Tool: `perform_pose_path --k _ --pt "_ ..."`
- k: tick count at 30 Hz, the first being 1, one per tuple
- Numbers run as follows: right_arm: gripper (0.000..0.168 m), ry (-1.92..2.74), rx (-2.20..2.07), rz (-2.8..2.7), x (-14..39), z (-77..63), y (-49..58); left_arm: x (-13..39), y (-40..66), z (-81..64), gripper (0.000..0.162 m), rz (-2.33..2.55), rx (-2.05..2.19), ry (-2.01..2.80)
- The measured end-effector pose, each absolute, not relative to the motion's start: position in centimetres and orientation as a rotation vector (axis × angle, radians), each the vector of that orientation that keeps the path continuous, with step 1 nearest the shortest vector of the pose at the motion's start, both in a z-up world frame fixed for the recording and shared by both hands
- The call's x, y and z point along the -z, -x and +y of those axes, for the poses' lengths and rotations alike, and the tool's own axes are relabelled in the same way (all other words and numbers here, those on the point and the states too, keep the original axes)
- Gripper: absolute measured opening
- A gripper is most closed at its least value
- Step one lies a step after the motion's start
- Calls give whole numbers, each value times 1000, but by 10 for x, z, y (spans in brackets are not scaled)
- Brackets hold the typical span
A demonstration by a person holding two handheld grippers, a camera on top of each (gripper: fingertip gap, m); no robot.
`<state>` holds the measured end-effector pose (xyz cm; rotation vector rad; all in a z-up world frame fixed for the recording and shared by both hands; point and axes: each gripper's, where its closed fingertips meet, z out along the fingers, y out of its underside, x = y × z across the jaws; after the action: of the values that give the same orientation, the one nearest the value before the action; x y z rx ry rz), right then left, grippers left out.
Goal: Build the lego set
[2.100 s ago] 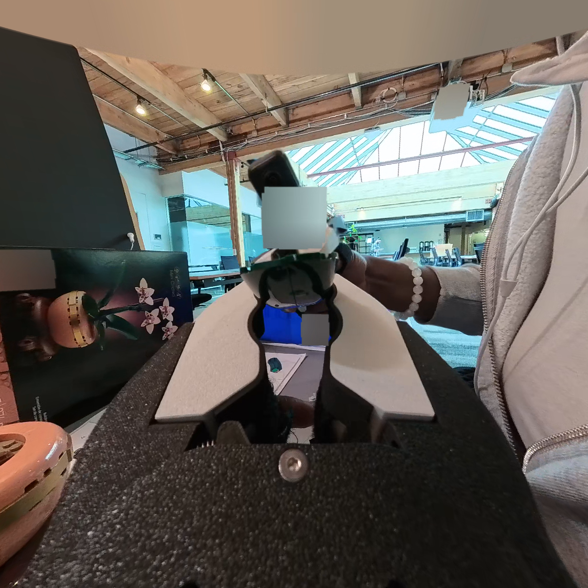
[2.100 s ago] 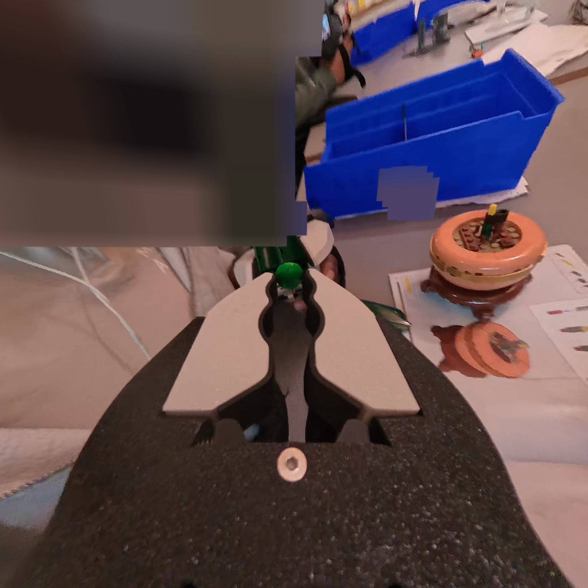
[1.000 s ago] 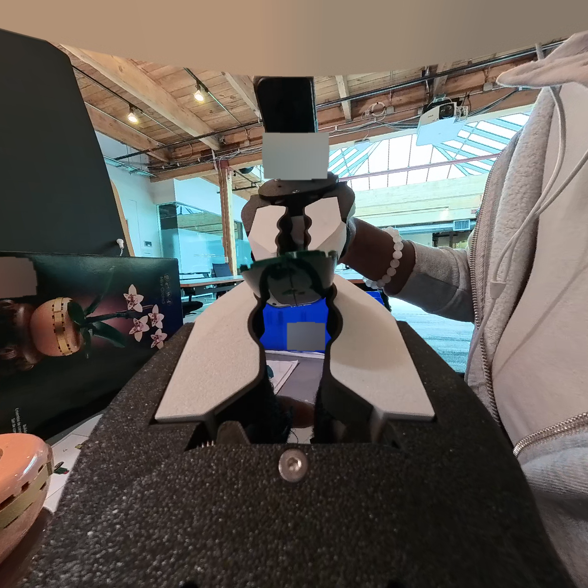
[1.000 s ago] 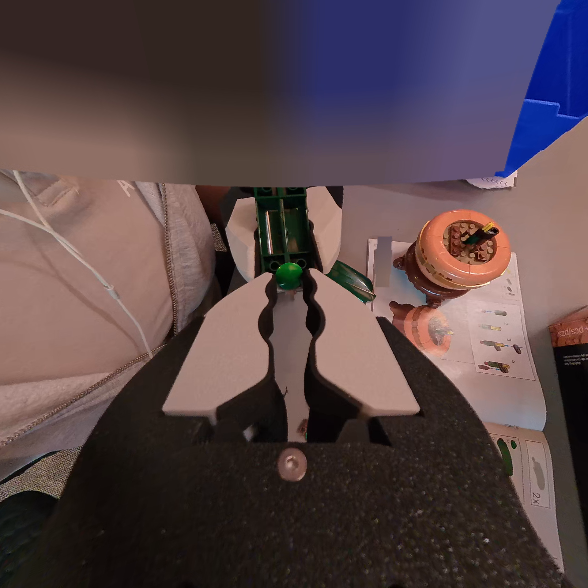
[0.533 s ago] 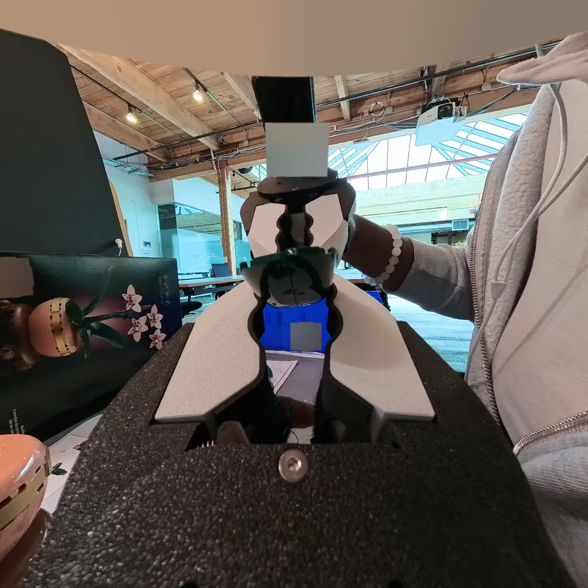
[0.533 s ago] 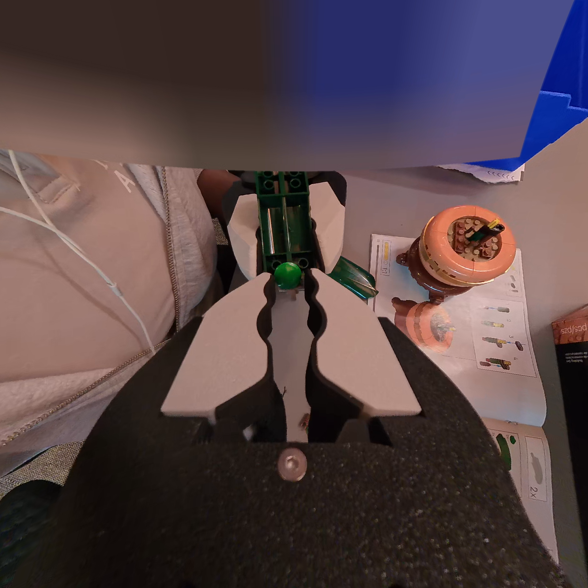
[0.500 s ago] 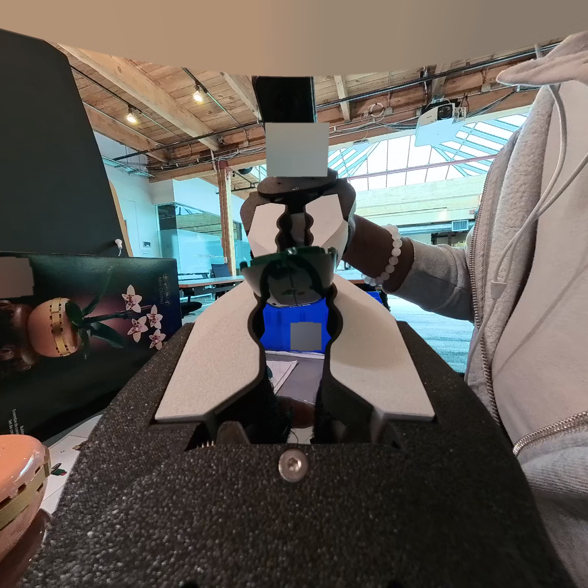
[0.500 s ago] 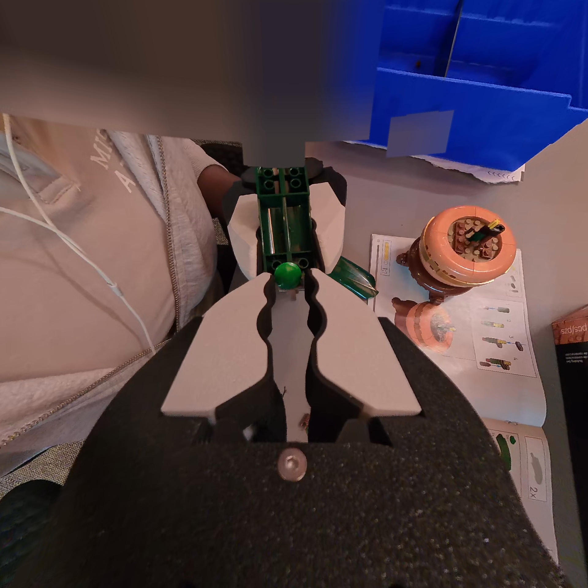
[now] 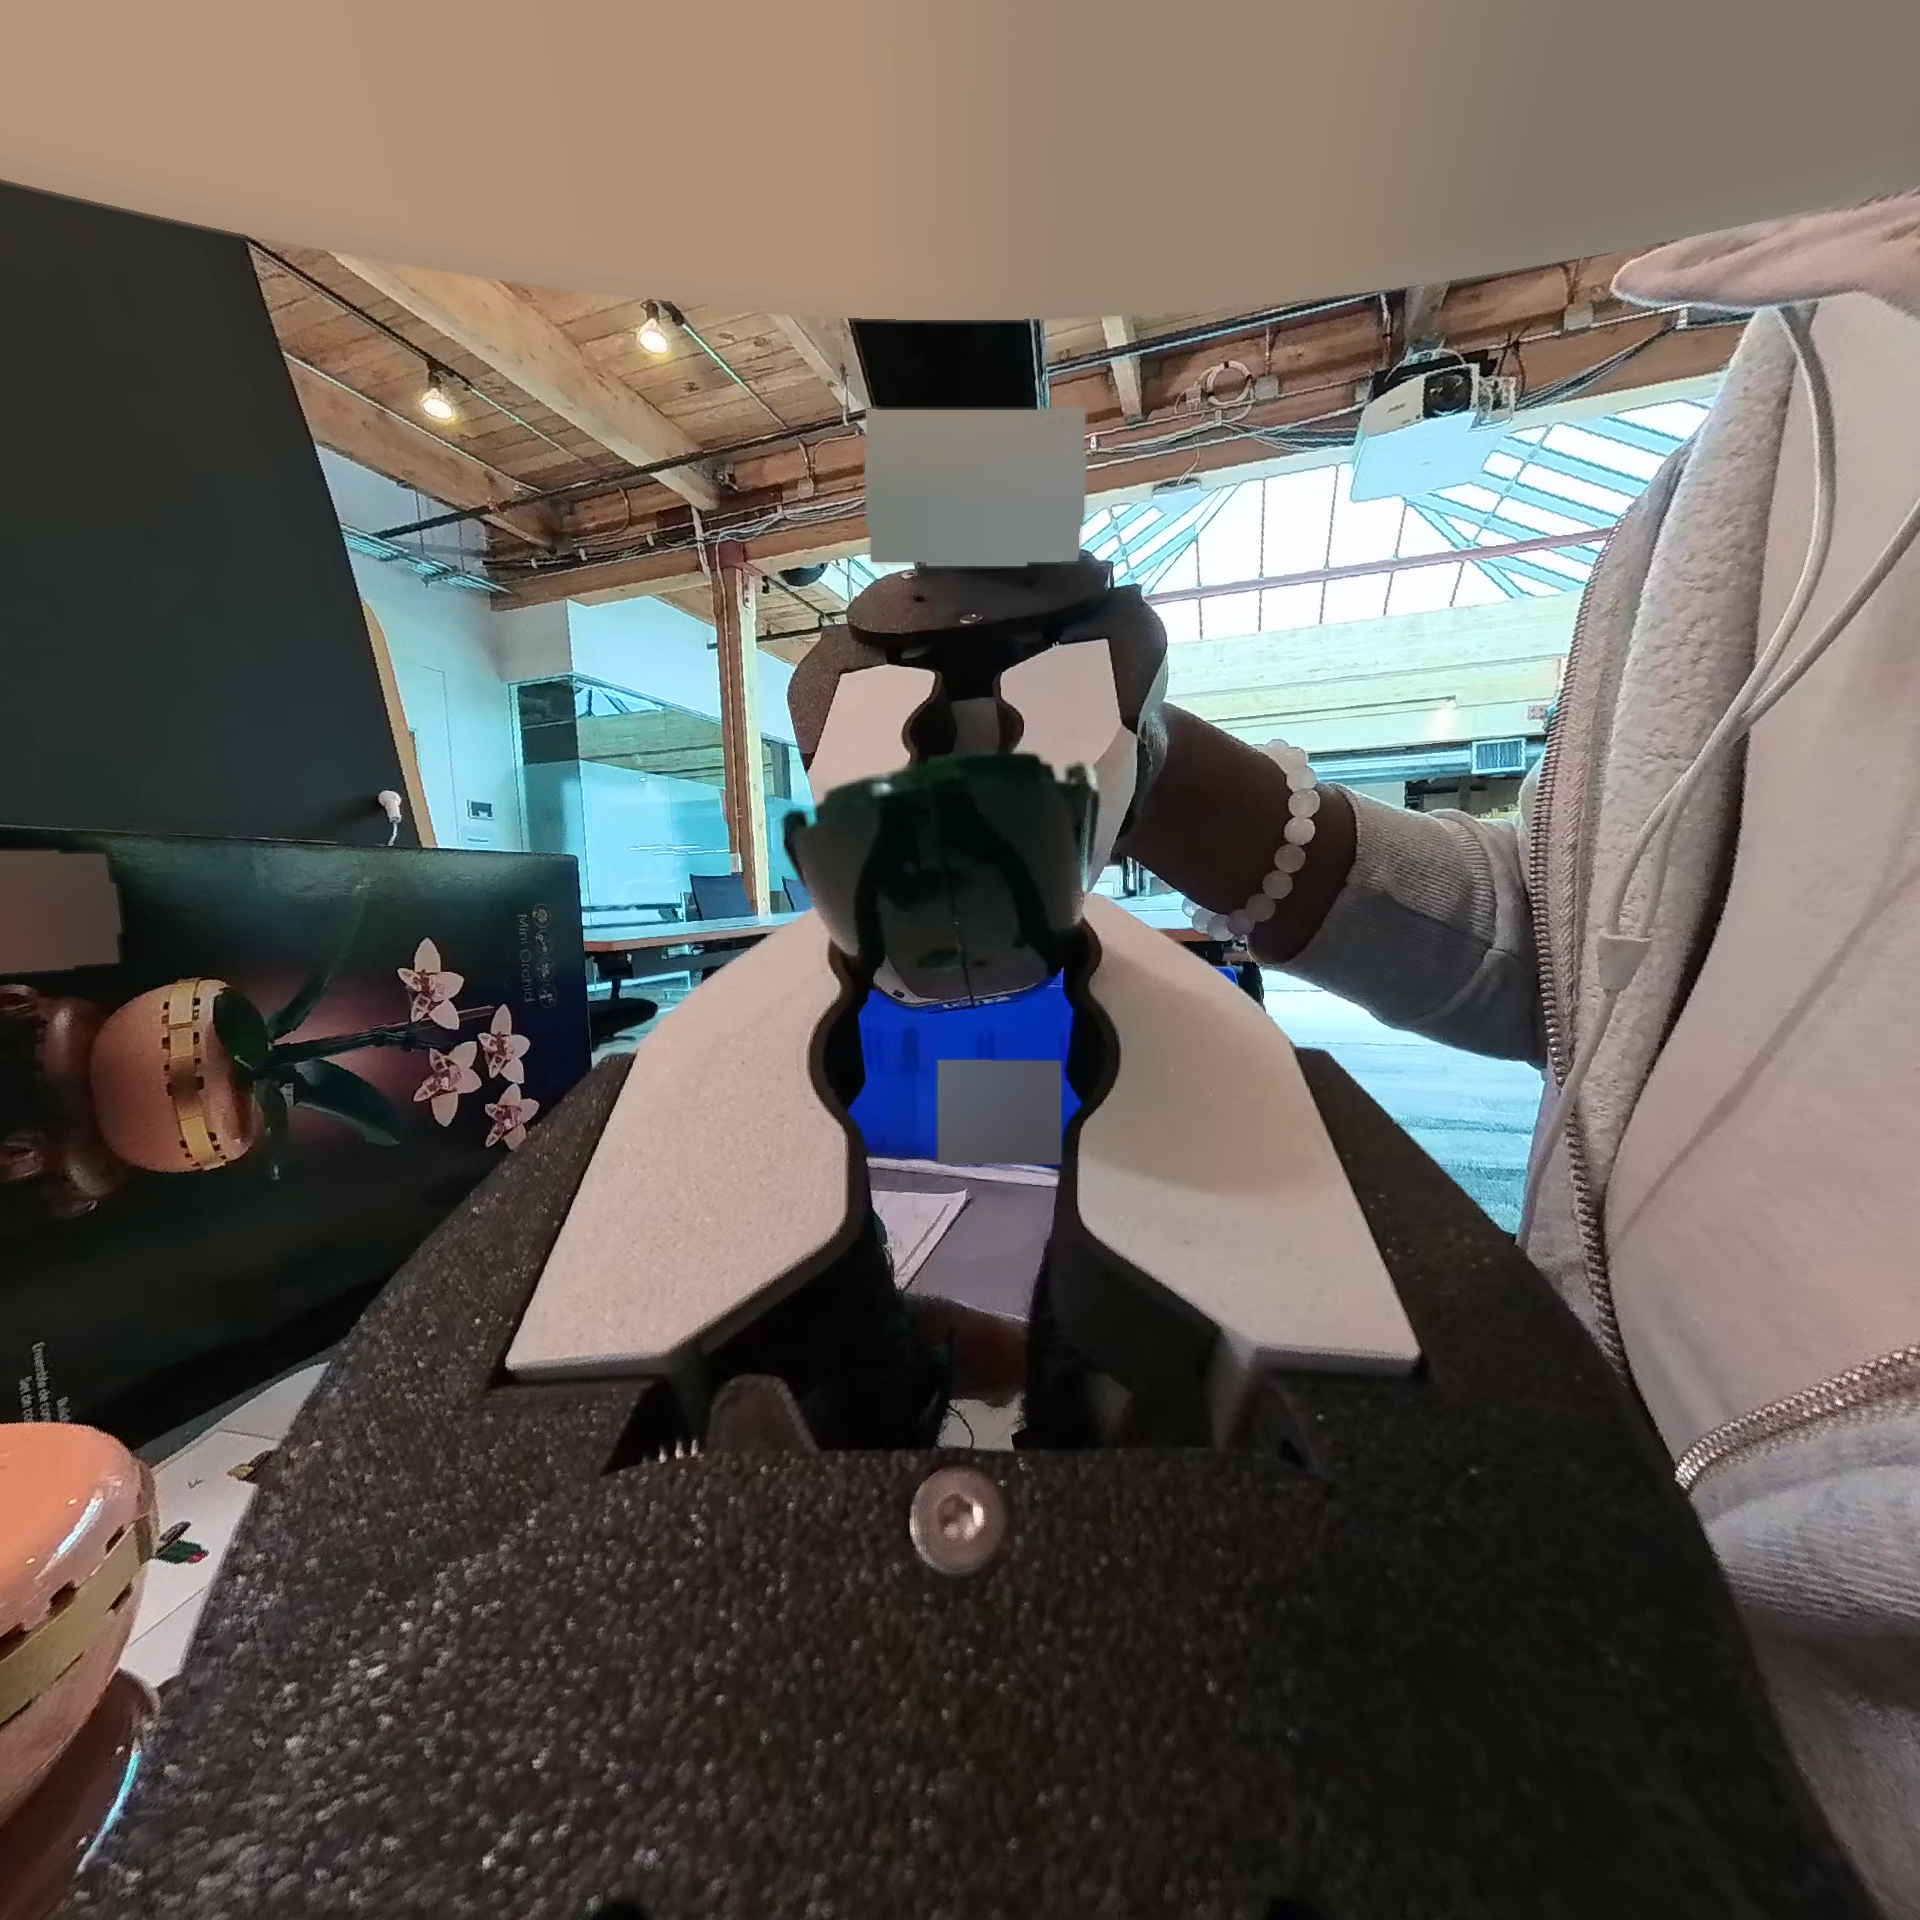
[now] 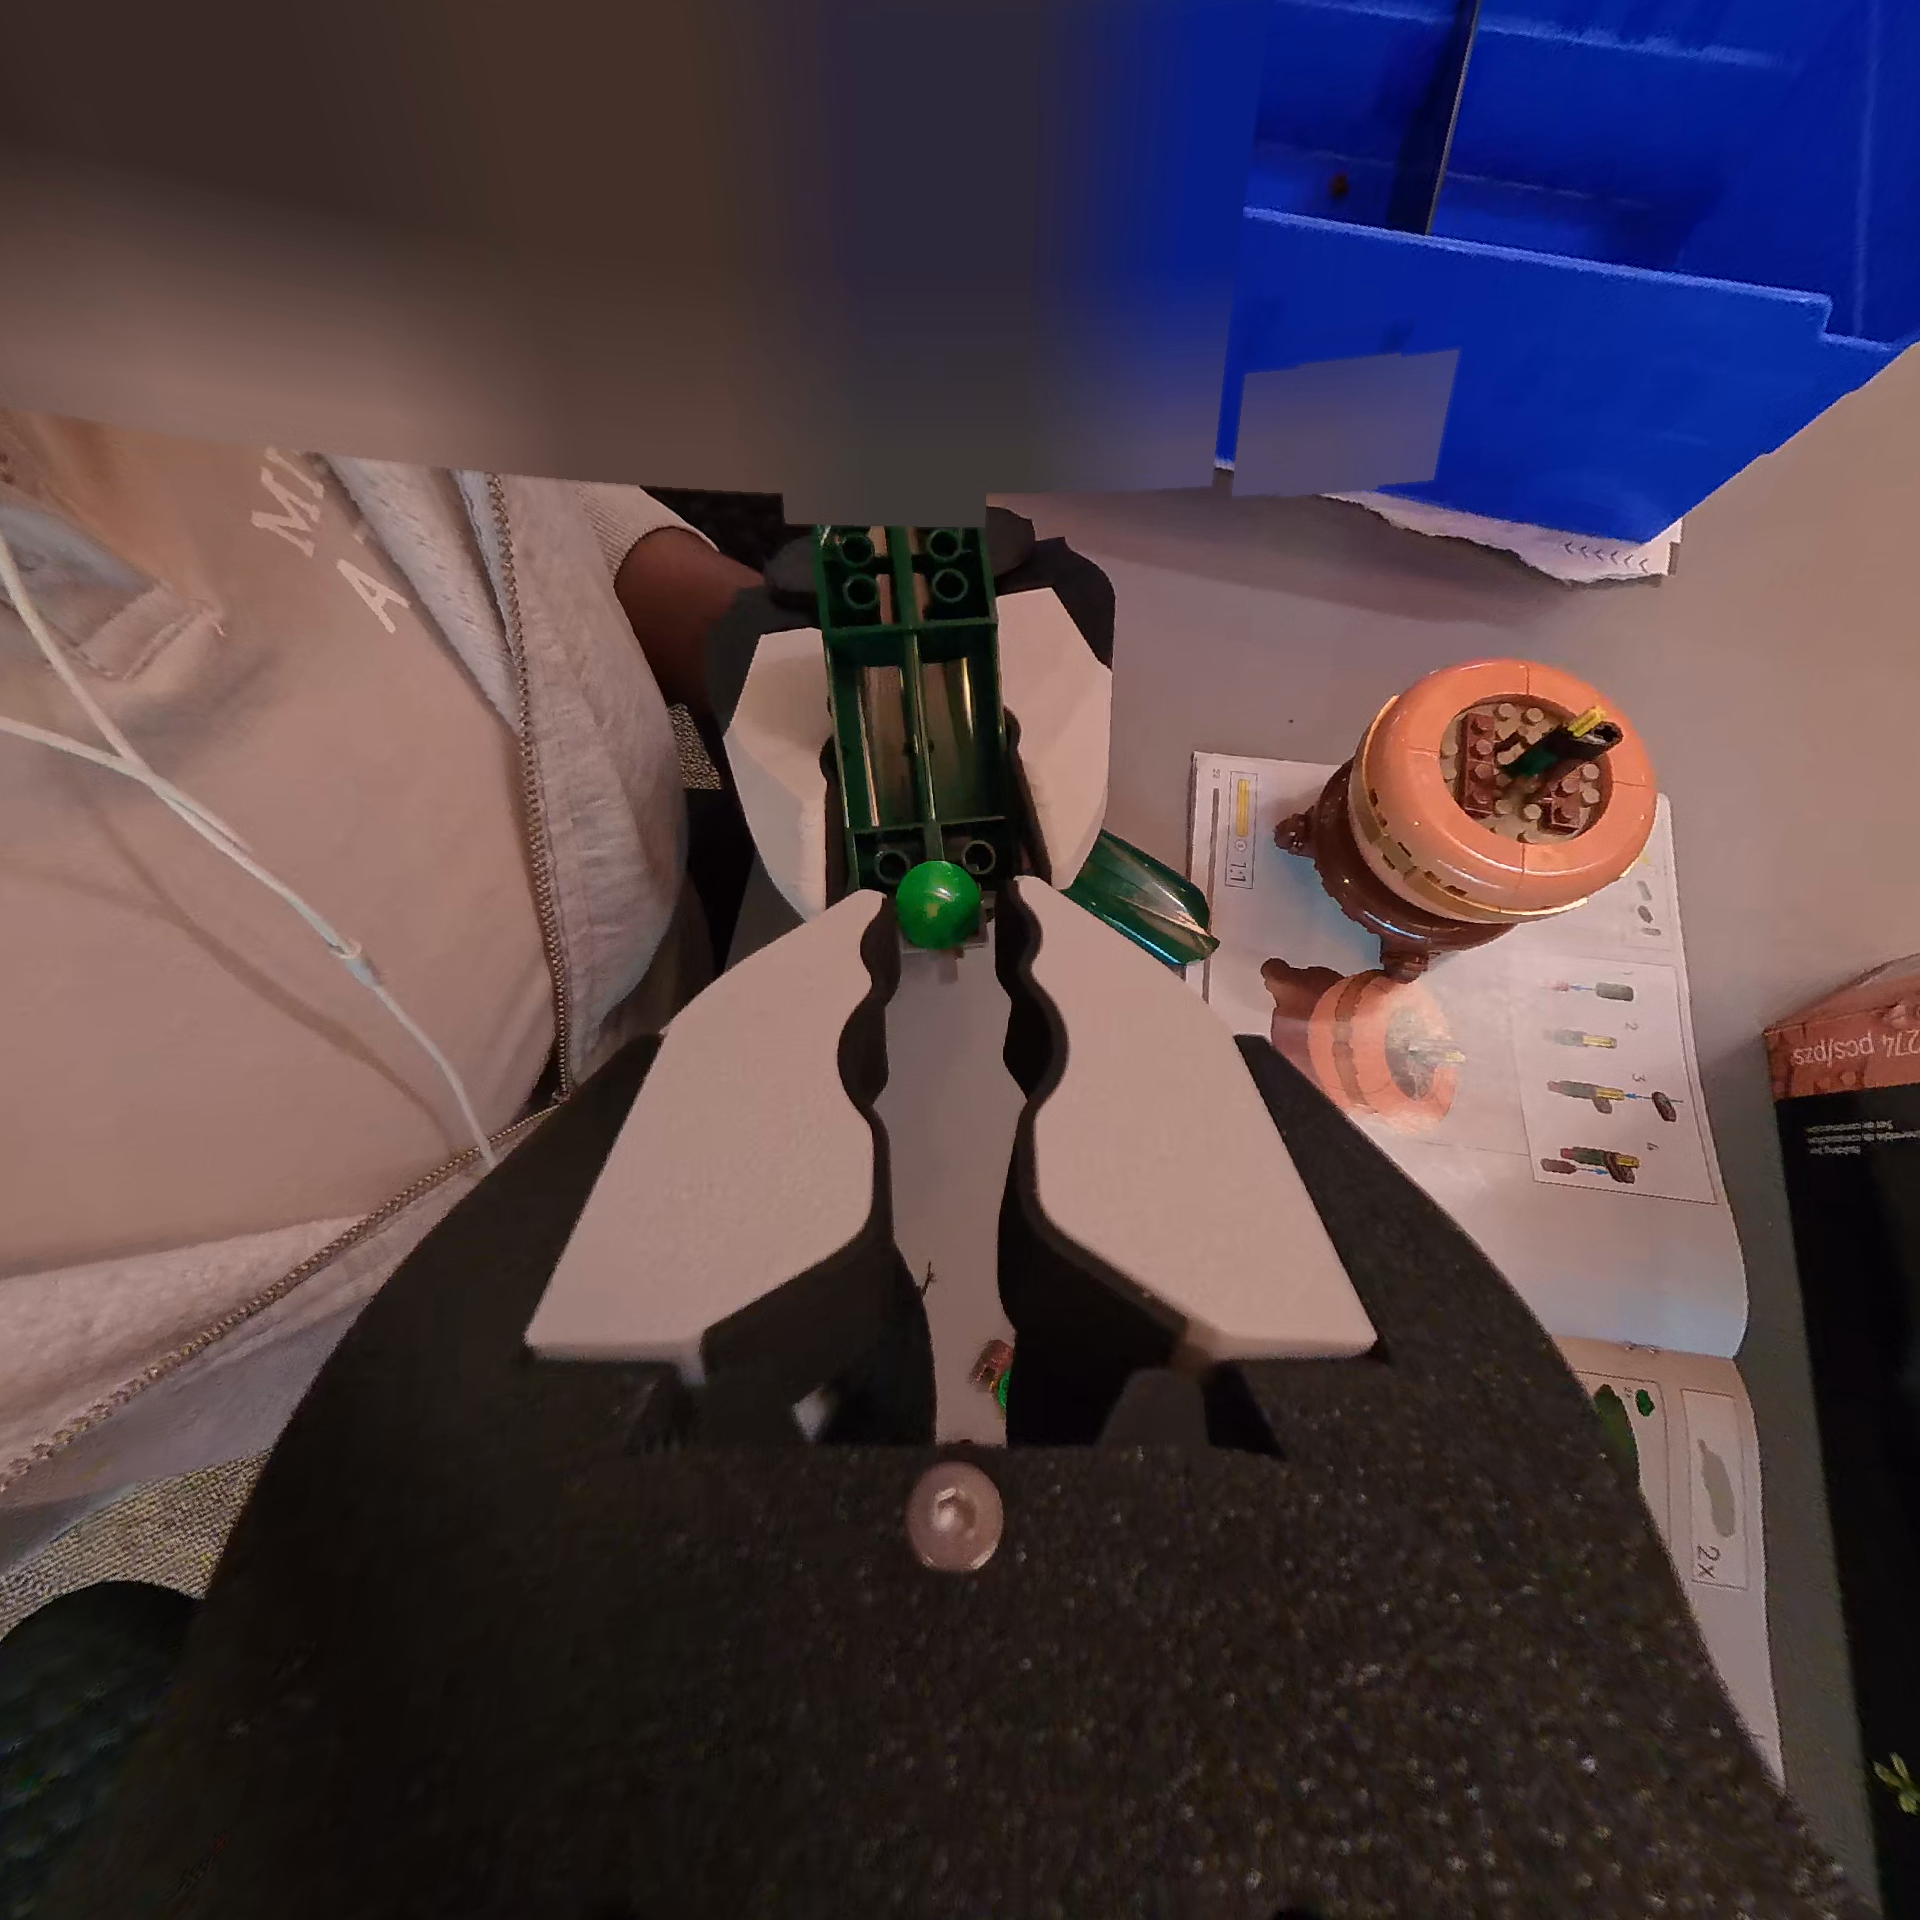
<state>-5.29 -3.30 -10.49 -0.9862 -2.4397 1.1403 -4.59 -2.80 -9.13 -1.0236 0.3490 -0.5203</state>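
Observation:
My left gripper (image 9: 956, 883) is shut on a dark green leaf piece (image 9: 940, 816), held up in the air. In the right wrist view its studded underside (image 10: 914, 707) faces me, clamped in the left gripper (image 10: 914, 831). My right gripper (image 10: 940, 925) meets it tip to tip and is shut on a small piece with a green ball (image 10: 938, 906) that touches the leaf's near end. The right gripper (image 9: 971, 727) shows just behind the leaf in the left wrist view. The peach and brown Lego pot (image 10: 1475, 821) stands on the table to the right.
An open instruction booklet (image 10: 1621, 1091) lies under the pot. Another green leaf piece (image 10: 1138, 914) lies at its left edge. A blue bin (image 10: 1558, 312) stands behind. The dark set box (image 9: 291, 1039) stands on the left, the pot (image 9: 52, 1558) near it. The person's grey hoodie (image 9: 1766, 935) is close. Both grippers' tips are close together, under 4 cm apart. The pot (image 9: 52, 1558) is about equally far from each gripper, around 15 cm. The right camera catches it too, in the right wrist view (image 10: 1390, 800).
The two grippers stay tip to tip with their pieces. The right wrist view has tilted, so more of the blue bin shows. The left gripper has shifted only slightly.

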Motion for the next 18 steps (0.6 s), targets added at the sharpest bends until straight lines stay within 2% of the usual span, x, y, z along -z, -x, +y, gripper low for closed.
perform_pose_path --k 18 --pt "20 1003 -1256 -2377 94 -38 55 83 51 -34 35 313 555 956"
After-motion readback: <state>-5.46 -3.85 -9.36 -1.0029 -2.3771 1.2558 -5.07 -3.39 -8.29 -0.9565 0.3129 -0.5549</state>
